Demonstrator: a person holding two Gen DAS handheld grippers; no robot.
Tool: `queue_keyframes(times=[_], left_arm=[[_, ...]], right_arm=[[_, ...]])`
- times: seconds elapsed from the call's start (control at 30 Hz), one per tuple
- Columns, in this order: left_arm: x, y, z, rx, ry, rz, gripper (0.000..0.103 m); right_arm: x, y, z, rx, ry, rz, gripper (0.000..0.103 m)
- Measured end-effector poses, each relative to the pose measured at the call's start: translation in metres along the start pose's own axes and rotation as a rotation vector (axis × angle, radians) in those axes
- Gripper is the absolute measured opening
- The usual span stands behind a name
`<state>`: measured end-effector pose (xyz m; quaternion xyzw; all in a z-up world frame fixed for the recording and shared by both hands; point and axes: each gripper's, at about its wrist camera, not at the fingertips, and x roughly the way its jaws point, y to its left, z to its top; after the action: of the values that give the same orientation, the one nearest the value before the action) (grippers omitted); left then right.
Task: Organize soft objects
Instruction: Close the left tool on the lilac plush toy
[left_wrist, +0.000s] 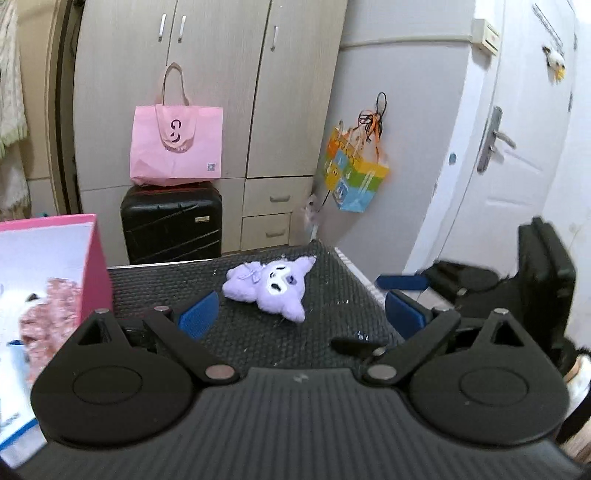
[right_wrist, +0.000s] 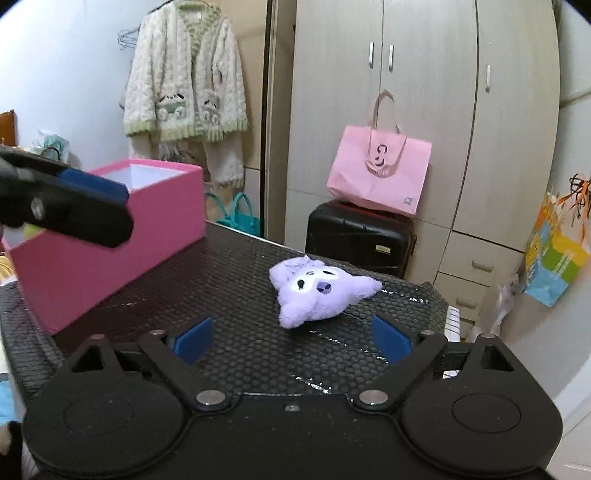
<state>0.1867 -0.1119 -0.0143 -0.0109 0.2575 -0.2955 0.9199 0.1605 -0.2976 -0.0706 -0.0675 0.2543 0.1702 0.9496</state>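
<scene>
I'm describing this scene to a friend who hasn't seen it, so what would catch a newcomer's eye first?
First, the purple plush toy, lying alone on the black mesh tabletop ahead of both open grippers, the right gripper nearest it. Next, the bright pink box standing open-topped at the table's left side, with the left gripper beside it. Behind, a pink tote bag sits on a black suitcase against the wardrobe.

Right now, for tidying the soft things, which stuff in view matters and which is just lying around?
For the job:
- purple plush toy, lying on the dark mat
- pink box, open-topped, beside it
- left claw and right claw, both open and empty

Just around:
- pink tote bag on the black suitcase
- hanging knit cardigan
- colourful gift bag
</scene>
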Motion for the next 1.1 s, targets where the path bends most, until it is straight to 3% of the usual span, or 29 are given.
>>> queue_keyframes(times=[0.13,0.3,0.57,0.9,1.1], left_arm=[[0.029,-0.001,0.002,0.021,0.006,0.042,0.098],[0.071,-0.002,0.001,0.021,0.008,0.138,0.098],[0.118,0.022,0.001,-0.103,0.042,0.163,0.097],[0.142,0.036,-0.011,-0.168,0.101,0.176,0.097],[0.148,0.041,-0.011,-0.184,0.087,0.202,0.095]], right_arm=[[0.027,-0.006,0.003,0.004,0.042,0.05,0.095],[0.065,-0.005,0.013,-0.066,0.08,0.031,0.095],[0.105,-0.021,0.015,-0.114,0.079,0.004,0.095],[0.104,-0.052,0.009,-0.14,0.083,-0.035,0.095],[0.109,-0.059,0.005,-0.158,0.096,0.091,0.094]])
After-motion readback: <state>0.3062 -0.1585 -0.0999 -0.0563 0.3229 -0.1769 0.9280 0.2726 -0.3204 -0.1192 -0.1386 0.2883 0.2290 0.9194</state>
